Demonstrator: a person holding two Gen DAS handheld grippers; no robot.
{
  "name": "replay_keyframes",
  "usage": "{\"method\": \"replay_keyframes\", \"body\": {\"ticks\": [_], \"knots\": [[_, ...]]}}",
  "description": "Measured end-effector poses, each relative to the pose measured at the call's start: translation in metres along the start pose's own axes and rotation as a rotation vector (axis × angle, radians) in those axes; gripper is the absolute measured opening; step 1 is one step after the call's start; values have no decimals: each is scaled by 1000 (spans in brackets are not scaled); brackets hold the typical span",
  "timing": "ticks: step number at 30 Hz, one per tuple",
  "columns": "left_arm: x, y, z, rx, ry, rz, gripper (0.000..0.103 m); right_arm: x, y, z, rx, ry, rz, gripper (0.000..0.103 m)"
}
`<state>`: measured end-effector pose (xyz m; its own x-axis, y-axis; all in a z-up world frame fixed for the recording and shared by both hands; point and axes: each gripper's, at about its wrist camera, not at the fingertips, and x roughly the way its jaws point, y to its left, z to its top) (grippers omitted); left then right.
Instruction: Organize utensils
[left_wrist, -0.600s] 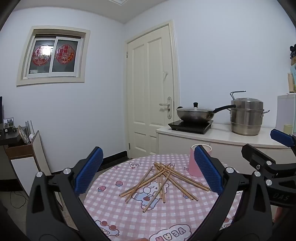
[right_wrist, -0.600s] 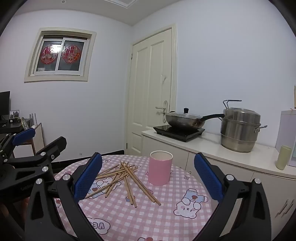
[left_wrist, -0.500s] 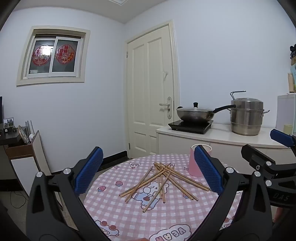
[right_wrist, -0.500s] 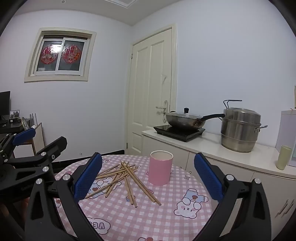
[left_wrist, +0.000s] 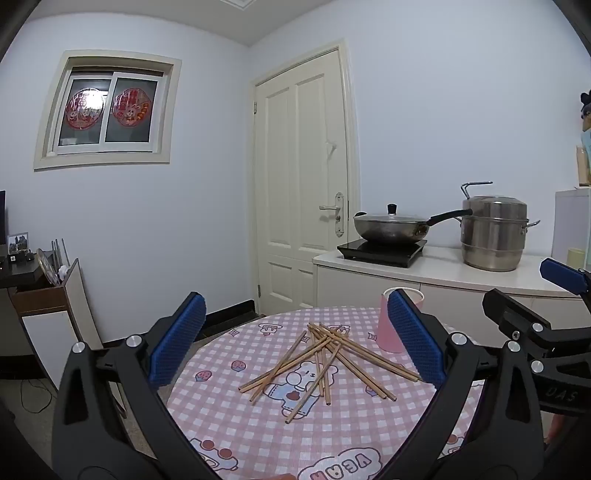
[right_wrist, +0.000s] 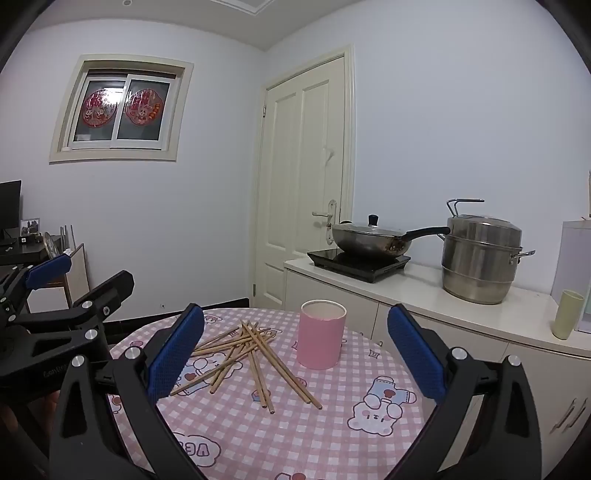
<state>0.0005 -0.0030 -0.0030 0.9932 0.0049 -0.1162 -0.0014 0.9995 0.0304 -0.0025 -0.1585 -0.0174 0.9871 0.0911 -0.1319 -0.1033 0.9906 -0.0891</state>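
Several wooden chopsticks (left_wrist: 325, 356) (right_wrist: 243, 350) lie crossed in a loose pile on the round table with the pink checked cloth (left_wrist: 258, 424) (right_wrist: 351, 424). A pink cup (right_wrist: 320, 339) (left_wrist: 388, 332) stands upright just right of the pile. My left gripper (left_wrist: 295, 347) hovers open above the near side of the table, level with the pile, nothing between its blue pads. My right gripper (right_wrist: 295, 350) is open too, facing the cup and the pile's right end, holding nothing. Each gripper shows at the edge of the other's view.
Behind the table runs a white counter (right_wrist: 424, 295) with a wok on an induction hob (right_wrist: 362, 240), a steel steamer pot (right_wrist: 480, 258) and a pale green cup (right_wrist: 567, 314). A closed door (left_wrist: 303, 177) stands at the back. A low side cabinet (left_wrist: 48, 306) sits at left.
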Motion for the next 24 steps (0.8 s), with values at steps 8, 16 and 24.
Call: {"method": "replay_keyframes", "body": {"ticks": [8,16,24], "knots": [[1,1,-1,1,0,2,97,2,-2,-4,0,3,2,96],[4,2,-1,2,3,1,97,2,-2,-4,1,5,2,96],[4,1,-2,1,4,0,97,2,-3,-7,3,7,4,96]]}}
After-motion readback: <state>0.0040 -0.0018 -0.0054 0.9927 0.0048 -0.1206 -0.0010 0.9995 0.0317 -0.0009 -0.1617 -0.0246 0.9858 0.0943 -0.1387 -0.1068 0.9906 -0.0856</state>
